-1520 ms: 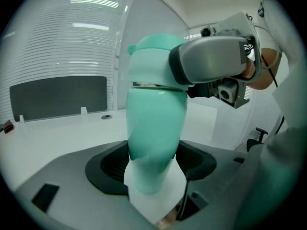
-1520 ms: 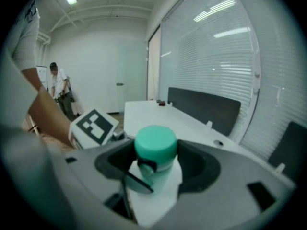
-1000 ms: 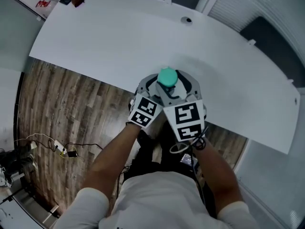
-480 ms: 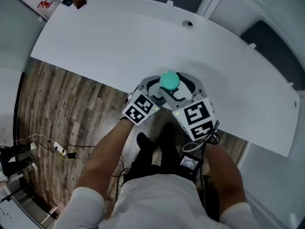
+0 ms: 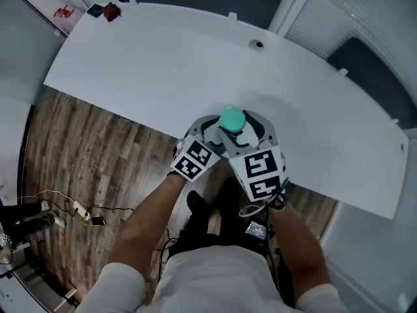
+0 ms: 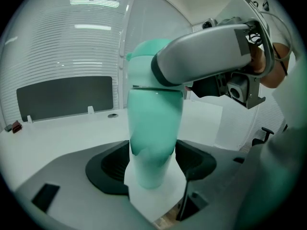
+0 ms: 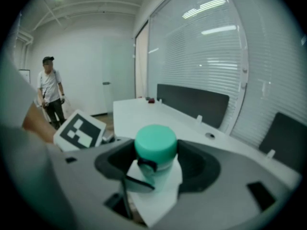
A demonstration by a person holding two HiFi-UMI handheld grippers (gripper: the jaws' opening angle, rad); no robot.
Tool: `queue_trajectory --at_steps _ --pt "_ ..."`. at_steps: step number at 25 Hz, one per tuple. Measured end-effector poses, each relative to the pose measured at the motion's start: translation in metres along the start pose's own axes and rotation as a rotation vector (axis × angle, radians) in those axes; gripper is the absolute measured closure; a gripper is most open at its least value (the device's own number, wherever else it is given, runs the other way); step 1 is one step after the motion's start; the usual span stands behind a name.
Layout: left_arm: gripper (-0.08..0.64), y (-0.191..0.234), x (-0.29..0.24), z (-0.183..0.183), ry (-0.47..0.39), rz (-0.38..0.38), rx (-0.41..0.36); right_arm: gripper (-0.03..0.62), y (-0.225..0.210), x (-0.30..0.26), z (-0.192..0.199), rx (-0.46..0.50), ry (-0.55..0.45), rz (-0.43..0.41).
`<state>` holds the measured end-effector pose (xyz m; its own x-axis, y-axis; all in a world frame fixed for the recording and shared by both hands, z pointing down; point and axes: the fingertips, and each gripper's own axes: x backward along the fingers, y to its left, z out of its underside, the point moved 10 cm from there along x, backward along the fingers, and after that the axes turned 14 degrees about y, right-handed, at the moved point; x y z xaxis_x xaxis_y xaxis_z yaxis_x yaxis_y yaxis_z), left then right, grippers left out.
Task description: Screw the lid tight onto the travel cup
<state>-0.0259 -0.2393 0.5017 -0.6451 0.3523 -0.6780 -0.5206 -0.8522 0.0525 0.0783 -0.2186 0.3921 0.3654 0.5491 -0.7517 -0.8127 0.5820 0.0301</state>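
Cup (image 6: 154,133), teal, stands upright at the near edge of the white worktop (image 5: 143,64), with its teal lid (image 7: 155,143) on top. A thin seam shows where lid meets cup. A small dark loop (image 7: 146,165) hangs at the side just under the lid.

The left gripper (image 6: 152,164) comes at the cup from the person's left, low down. Its jaws are narrow and closed on the cup body, a dark pad pressing on each side. The right gripper (image 7: 154,159) comes from the other side and higher. Its jaws are closed round the lid, which fills the gap between the pads. In the left gripper view one grey jaw of the right gripper crosses in front of the lid, touching it.

From the head view the two grippers meet at the cup in a V, and only the round top of the lid shows between them. Each marker cube, left (image 5: 194,160) and right (image 5: 259,171), sits just behind its gripper, over the wood floor (image 5: 85,149).

Far off on the worktop's left corner lies a small dark red thing (image 5: 111,10), too small to make out. A round hole (image 5: 258,44) sits near the far edge. Cables (image 5: 85,207) lie on the floor at the left. In the right gripper view a person (image 7: 49,92) stands well back in the room.
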Motion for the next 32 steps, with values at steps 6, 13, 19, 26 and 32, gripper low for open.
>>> queue_trajectory --at_steps 6,13,19,26,32 --pt "0.245 0.003 0.004 0.002 0.0 0.011 0.013 0.304 0.002 -0.002 -0.003 -0.005 0.004 0.005" --pt "0.249 0.005 0.0 0.001 -0.009 0.033 0.035 0.304 0.0 -0.001 -0.002 -0.011 0.004 0.008" --pt "0.255 0.005 0.0 0.003 -0.013 0.045 0.036 0.304 0.005 -0.002 -0.002 -0.05 0.012 0.049" --pt "0.256 0.002 0.001 0.003 -0.02 -0.005 0.062 0.304 0.013 -0.003 -0.003 -0.109 0.005 0.114" --pt "0.258 -0.01 0.001 0.004 -0.032 -0.137 0.17 0.304 0.019 -0.004 -0.003 -0.137 -0.005 0.154"
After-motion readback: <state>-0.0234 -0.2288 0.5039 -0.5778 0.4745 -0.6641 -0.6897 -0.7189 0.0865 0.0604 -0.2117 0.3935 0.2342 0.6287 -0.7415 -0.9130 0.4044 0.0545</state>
